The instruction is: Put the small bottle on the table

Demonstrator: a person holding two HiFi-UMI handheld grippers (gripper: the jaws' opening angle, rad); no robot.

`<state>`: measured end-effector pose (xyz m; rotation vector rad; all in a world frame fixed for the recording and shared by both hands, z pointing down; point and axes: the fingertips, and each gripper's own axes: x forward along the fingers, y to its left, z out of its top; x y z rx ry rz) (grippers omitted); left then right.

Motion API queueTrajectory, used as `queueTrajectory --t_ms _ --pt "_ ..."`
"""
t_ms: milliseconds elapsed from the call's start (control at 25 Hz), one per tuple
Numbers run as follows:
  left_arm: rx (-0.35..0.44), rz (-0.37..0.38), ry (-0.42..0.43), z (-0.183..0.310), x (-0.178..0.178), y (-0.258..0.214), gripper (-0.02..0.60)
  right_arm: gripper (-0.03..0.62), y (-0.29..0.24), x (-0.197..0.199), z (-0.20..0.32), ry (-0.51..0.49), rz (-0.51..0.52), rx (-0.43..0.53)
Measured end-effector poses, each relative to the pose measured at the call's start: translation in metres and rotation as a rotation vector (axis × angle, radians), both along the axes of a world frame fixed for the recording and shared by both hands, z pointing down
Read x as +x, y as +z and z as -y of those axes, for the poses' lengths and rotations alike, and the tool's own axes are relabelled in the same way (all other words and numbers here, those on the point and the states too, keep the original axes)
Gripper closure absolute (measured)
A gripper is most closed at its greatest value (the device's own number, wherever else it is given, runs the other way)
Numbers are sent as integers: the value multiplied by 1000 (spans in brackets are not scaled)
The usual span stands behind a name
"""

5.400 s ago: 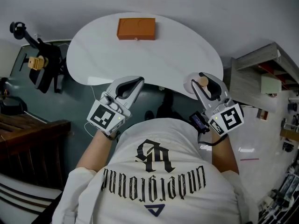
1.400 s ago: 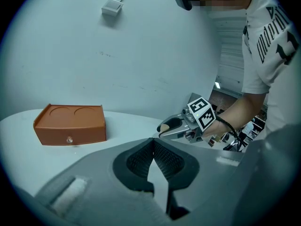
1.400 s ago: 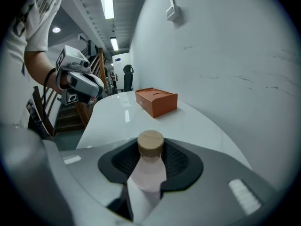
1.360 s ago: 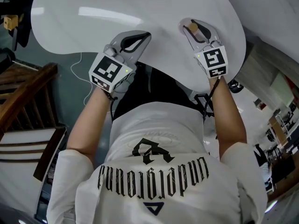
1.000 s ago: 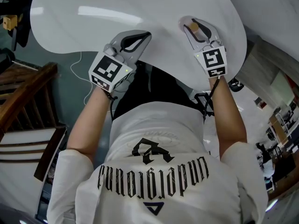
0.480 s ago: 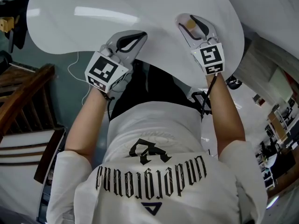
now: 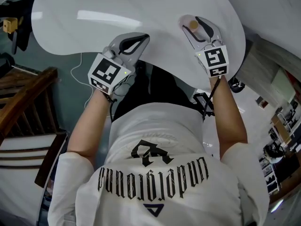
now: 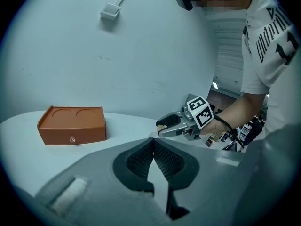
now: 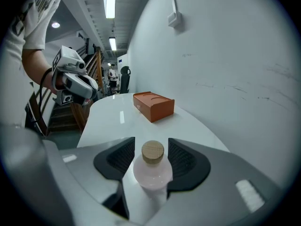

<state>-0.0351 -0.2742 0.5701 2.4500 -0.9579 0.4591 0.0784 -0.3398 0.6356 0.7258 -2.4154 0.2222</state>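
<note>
Right gripper view: small bottle point(image 9: 153, 173) stands upright on the glossy white tabletop point(image 9: 108, 121) btwn right gripper point(image 9: 151, 147) jaws, which are opening wide, no longer clamping. Placing looks done; only pull-back left, I'd say. Bottle: round pinkish body, pale wooden stopper. Left gripper point(image 8: 154, 144) jaws closed, empty. Head view: bottle approx 1 o'clock, matte orange box point(image 9: 154, 106) at 12.

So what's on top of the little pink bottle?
A round light wooden stopper sits on the small pale pink bottle. The grey jaws of the right gripper, opening on either side of it, cover parts of its lower half.
</note>
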Motion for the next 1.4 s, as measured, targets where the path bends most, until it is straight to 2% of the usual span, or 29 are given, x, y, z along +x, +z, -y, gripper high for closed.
queueTrajectory --t_ms 240,600,880,1400 --pt "40 4 8 -4 -2 -19 574 375 -22 8 -2 35 8 29" --pt "106 -26 25 -26 -10 -69 574 384 -71 -1 -30 81 34 70" --pt "169 -52 45 -49 -18 -110 574 428 -116 -16 -63 100 69 107" --pt "300 -93 42 -94 -40 -195 574 565 -197 -40 -133 76 123 189"
